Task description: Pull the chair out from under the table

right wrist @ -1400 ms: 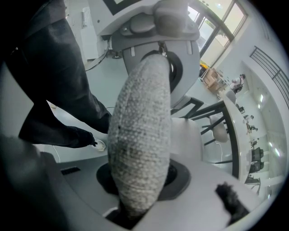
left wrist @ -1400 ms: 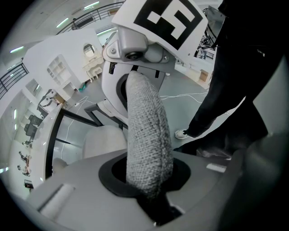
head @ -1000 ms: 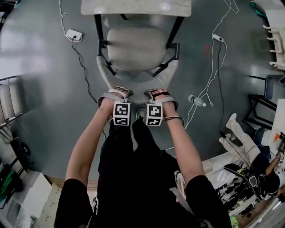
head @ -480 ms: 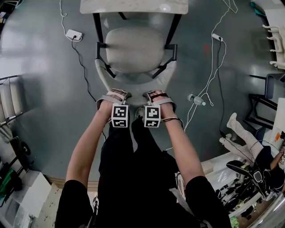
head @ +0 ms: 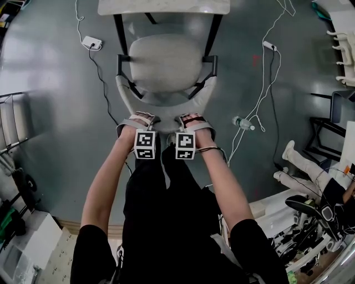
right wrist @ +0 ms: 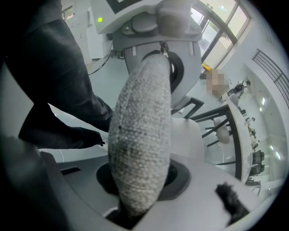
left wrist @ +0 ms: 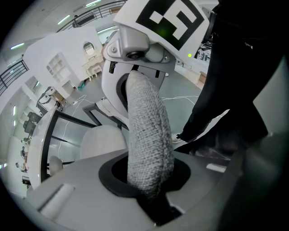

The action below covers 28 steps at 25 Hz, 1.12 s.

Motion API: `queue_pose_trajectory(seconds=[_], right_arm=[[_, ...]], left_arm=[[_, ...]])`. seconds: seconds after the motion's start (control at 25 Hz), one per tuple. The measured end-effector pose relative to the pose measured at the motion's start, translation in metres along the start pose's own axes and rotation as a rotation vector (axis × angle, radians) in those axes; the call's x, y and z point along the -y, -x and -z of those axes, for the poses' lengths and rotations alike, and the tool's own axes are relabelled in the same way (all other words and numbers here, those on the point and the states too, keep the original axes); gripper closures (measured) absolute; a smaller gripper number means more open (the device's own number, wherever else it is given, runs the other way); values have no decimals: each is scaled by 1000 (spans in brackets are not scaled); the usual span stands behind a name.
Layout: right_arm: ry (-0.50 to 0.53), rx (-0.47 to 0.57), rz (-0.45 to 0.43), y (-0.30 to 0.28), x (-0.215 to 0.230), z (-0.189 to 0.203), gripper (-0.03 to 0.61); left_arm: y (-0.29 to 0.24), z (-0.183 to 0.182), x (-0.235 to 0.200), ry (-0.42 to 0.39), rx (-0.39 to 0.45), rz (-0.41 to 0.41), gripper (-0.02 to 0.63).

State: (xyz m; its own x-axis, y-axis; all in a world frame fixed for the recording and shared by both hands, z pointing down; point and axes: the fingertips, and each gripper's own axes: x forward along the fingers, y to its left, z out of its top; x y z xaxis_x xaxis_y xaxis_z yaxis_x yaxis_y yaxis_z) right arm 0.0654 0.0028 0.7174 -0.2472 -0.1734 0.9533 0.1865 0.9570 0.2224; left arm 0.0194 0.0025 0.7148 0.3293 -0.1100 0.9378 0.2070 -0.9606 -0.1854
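The chair [head: 165, 62] has a pale grey seat, a black frame and a curved grey fabric backrest [head: 164, 104]. Its front sits just under the edge of the white table [head: 163, 5] at the top of the head view. My left gripper [head: 137, 119] and right gripper [head: 189, 118] stand side by side, both shut on the top edge of the backrest and pointing steeply down. In the left gripper view the woven backrest edge [left wrist: 146, 135] runs out of my left gripper [left wrist: 151, 195] to the other gripper's marker cube [left wrist: 174, 20]. The right gripper view shows the same edge [right wrist: 142, 149] clamped in my right gripper [right wrist: 135, 200].
White cables and a power strip [head: 91, 42] lie on the grey floor left of the chair, with more cable and a plastic bottle [head: 244, 123] on the right. White chairs [head: 344, 55] stand far right. Cluttered equipment fills the lower right [head: 310, 222].
The chair has slid toward me, and the gap between its seat and the table edge has grown. Both grippers came back with it, still clamped on the backrest.
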Motion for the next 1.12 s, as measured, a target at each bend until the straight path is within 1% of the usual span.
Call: queue_pose_trajectory(seconds=[0.24,0.76,0.92,1.12], right_arm=[[-3,-4,-1,3,-15,0,476],[17,2,-3,6,-21,4,476],[17,-1,0,3,-18,6,475],[12,0,-7,1,-18,-2,474]], left_arm=[[0,-7,13,-4,2,2,535],[-1,-12,19,18,-7,3,537],[-4,-11,15,13,-6,4,537],[-1,-4,18,14,-3,15,537]])
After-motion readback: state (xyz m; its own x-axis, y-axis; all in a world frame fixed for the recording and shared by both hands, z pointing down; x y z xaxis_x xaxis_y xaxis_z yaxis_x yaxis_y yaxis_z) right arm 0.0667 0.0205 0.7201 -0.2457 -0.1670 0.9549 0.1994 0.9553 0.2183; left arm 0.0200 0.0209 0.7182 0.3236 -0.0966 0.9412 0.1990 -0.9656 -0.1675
